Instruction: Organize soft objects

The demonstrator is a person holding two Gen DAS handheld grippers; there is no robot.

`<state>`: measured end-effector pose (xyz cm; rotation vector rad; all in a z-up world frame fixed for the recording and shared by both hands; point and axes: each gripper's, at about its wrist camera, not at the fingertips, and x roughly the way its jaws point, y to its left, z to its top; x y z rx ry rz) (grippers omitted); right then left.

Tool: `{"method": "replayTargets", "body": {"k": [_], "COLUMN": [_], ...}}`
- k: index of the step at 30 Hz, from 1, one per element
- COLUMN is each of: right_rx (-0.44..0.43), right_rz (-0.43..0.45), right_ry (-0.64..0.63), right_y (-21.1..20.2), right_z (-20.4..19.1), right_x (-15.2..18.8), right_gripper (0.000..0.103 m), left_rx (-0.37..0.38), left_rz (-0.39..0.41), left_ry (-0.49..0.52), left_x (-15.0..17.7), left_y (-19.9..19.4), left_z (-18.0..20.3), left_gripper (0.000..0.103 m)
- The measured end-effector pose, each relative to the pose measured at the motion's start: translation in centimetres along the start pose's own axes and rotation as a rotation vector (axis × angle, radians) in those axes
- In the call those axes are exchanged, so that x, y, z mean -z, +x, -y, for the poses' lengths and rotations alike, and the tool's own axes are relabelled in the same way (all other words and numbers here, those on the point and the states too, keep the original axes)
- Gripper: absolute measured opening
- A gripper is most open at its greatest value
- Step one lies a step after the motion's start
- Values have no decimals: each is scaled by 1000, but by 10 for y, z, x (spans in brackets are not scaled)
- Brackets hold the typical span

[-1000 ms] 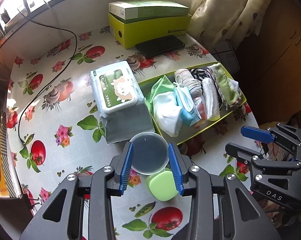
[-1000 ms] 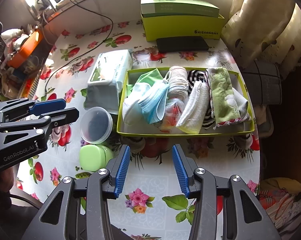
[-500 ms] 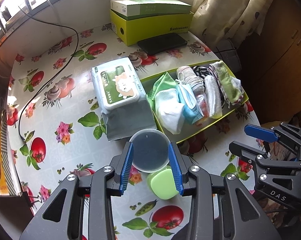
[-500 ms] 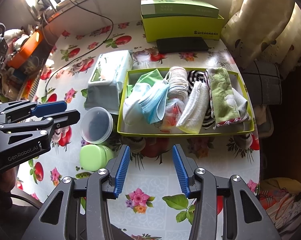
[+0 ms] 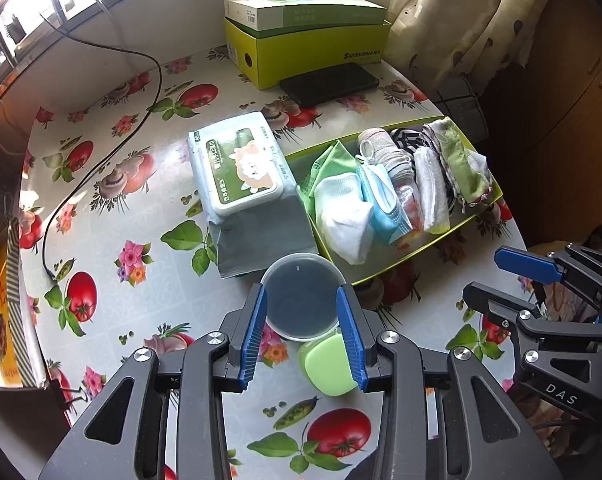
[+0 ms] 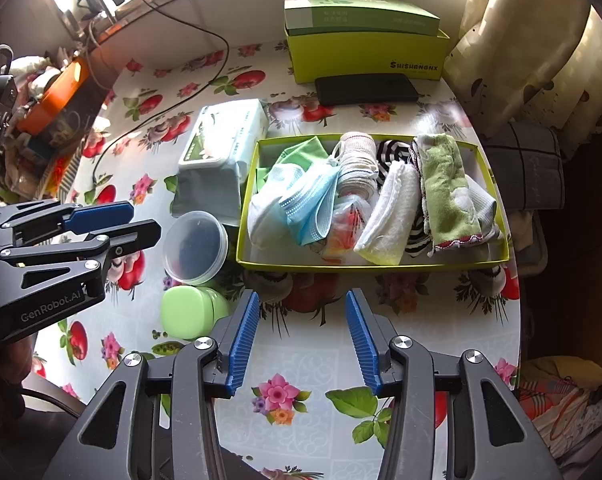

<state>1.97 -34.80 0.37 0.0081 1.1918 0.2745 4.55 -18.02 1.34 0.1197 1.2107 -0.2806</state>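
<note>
Nothing on the table has shifted over the last second: both grippers hang motionless above the flowered tablecloth (image 6: pixel 301 360), the left gripper (image 5: pixel 303 334) with jaws parted and empty above the clear round container (image 5: pixel 301 296) and the green case (image 5: pixel 327 366), the right gripper (image 6: pixel 301 340) likewise parted with nothing between its pads. The soft items, among them the blue face mask (image 6: pixel 309 208), white cloth (image 6: pixel 389 216) and green towel (image 6: pixel 445 200), lie packed side by side in the yellow-green tray (image 6: pixel 365 266). This standstill suggests the sorting is complete or nearly so; only the wet-wipes pack (image 5: pixel 241 172) sits outside, touching the tray's left wall.

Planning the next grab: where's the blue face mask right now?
In the right wrist view, the face mask lies in the green tray's left half, draped over a white cloth.
</note>
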Motion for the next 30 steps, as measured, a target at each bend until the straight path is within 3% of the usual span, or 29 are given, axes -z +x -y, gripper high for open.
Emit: {"method": "replayTargets", "body": {"k": [30], "right_rx": [-6], "right_rz": [-10], "right_ry": [15], "right_y": [10], "right_z": [8], "right_x": [5], "right_gripper": [45], "left_rx": [-7], "left_rz": [-29], "left_ry": [20], "left_x": [-1], "left_y": [13], "left_z": [2], "left_gripper": [38]}}
